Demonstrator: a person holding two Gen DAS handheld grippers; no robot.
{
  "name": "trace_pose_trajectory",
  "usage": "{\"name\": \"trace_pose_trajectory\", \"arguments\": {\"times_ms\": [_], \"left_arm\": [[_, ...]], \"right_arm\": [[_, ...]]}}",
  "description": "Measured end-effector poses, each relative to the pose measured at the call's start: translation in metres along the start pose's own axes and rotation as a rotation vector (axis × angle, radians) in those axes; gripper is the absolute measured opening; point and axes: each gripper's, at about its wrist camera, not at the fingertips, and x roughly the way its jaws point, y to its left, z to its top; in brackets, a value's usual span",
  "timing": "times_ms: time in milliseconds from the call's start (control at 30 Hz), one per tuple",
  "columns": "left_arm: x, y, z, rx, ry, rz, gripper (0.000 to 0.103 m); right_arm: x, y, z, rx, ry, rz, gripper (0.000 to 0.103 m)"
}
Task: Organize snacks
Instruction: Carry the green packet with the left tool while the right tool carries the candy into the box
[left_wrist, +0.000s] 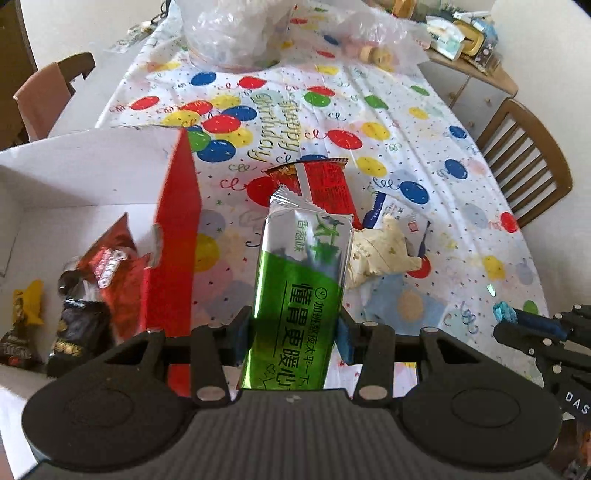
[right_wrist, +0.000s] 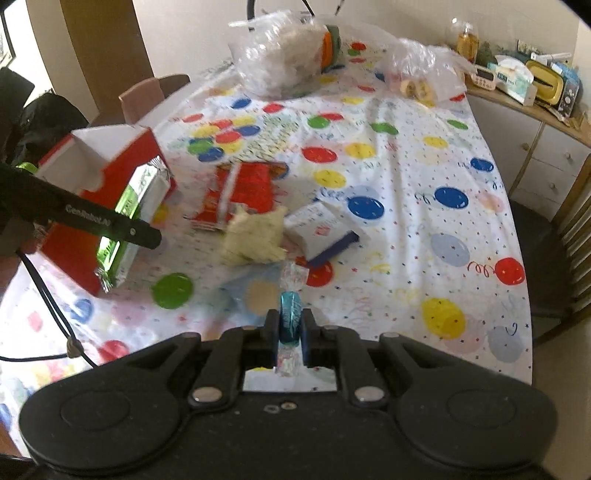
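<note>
Grippers: two. Left gripper (left_wrist: 293, 328) has its jaws clamped on a green-and-silver snack bar (left_wrist: 301, 280); right gripper (right_wrist: 290, 328) has its jaws closed on a blue-wrapped candy (right_wrist: 291, 315).
Snacks loose on desk (right_wrist: 406, 184): four counted – red packet (right_wrist: 245, 188), pale crumpled wrapper (right_wrist: 255, 236), white-and-blue packet (right_wrist: 325, 230), flat pale-blue sachet (right_wrist: 255, 290).
Box: one red carton (left_wrist: 177, 221) with white inside, at the desk's left.
Clear plastic bags at far end: two, a large one (right_wrist: 280, 59) and a smaller one (right_wrist: 424, 70).
Chairs: one wooden slatted chair (left_wrist: 528, 162) on the right; another chair back (right_wrist: 144, 96) at the far left.
Left wrist view only: carton's interior, holding a red foil bag (left_wrist: 110, 266), a yellow-wrapped sweet (left_wrist: 27, 306) and dark wrapped pieces (left_wrist: 79, 332); exact count of the dark ones unclear.
Right wrist view only: the bar seen side-on against the carton's red outer wall; a sideboard (right_wrist: 524, 122) with clutter.
Bar vs jaws: upright between the pads, most of its length sticking out beyond them, just right of the carton wall, lifted off the desk.
Candy vs jaws: pinched at its middle, twisted ends poking out either way, above the desk's near edge.
</note>
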Motion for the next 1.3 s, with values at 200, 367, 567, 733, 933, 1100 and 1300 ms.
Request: {"name": "trace_pose_trajectory", "arguments": {"times_ms": [200,367,567,733,933,1100,1300], "left_arm": [[-0.042,0.013,-0.011,0.020,-0.061,-0.032,0.044],[-0.072,0.029,-0.017,0.019,-0.095,-0.038,0.044],[-0.095,0.058,-0.020,0.003,-0.114,-0.026,0.044],[-0.106,0.091,-0.021,-0.015,-0.127,-0.007,0.044],[-0.113,0.133,-0.020,-0.038,-0.124,0.024,0.044],[-0.112,0.169,-0.015,-0.061,-0.120,0.059,0.044],[-0.106,0.209,-0.003,-0.081,-0.109,0.096,0.044]], "right_arm": [[-0.027,0.028,0.007,0.004,-0.049,0.005,0.009],[-0.046,0.053,0.015,0.002,-0.092,0.015,0.009],[-0.059,0.086,0.029,-0.012,-0.137,0.040,0.009],[-0.057,0.118,0.039,-0.026,-0.152,0.065,0.009],[-0.045,0.158,0.056,-0.049,-0.157,0.092,0.009],[-0.028,0.190,0.071,-0.051,-0.155,0.106,0.009],[0.000,0.220,0.087,-0.059,-0.132,0.110,0.009]]}}
